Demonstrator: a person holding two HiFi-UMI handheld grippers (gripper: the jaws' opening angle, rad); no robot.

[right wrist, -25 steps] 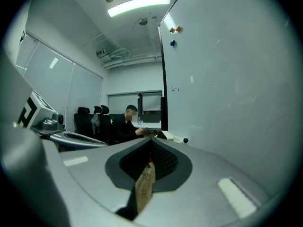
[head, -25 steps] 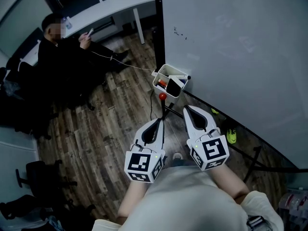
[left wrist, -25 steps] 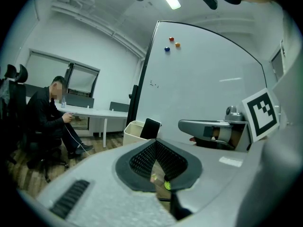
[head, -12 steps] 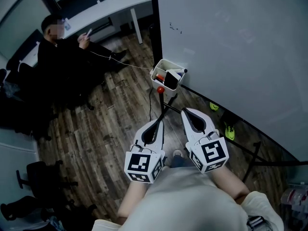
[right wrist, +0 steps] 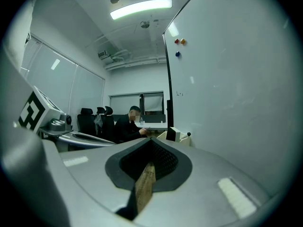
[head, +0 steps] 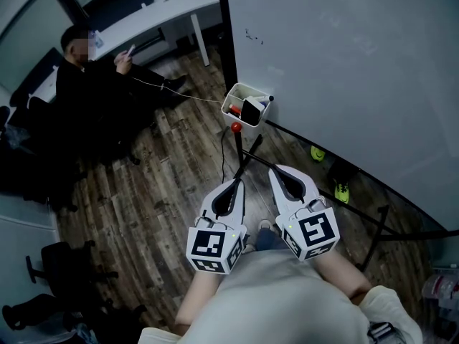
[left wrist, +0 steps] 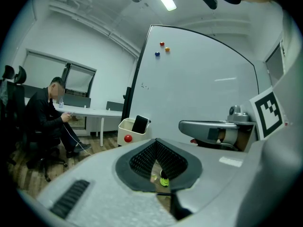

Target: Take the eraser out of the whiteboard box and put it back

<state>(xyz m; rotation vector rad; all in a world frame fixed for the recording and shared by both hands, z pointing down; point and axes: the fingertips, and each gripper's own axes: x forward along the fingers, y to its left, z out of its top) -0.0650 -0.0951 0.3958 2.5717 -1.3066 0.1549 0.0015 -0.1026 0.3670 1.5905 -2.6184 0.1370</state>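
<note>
The white whiteboard box [head: 234,102] hangs at the whiteboard's [head: 344,56] lower left corner. A black eraser [head: 252,110] stands upright in it beside some markers. Both grippers are held low, side by side, well short of the box and pointing toward it. My left gripper [head: 238,181] is shut and holds nothing. My right gripper [head: 275,170] is also shut and holds nothing. The left gripper view shows the box [left wrist: 127,127] and eraser [left wrist: 140,124] ahead past the left gripper [left wrist: 158,143]. In the right gripper view, the box [right wrist: 163,136] and eraser [right wrist: 173,134] lie beyond the right gripper [right wrist: 151,143].
A red ball [head: 235,127] sits under the box on the black stand [head: 244,165]. A seated person [head: 90,84] is at the left by a white desk [head: 158,9]. Green shoes [head: 317,153] lie under the board. Office chairs [head: 50,264] stand at lower left.
The box now appears smaller and higher in the head view, so the grippers stand farther back from it. Both stay shut, side by side.
</note>
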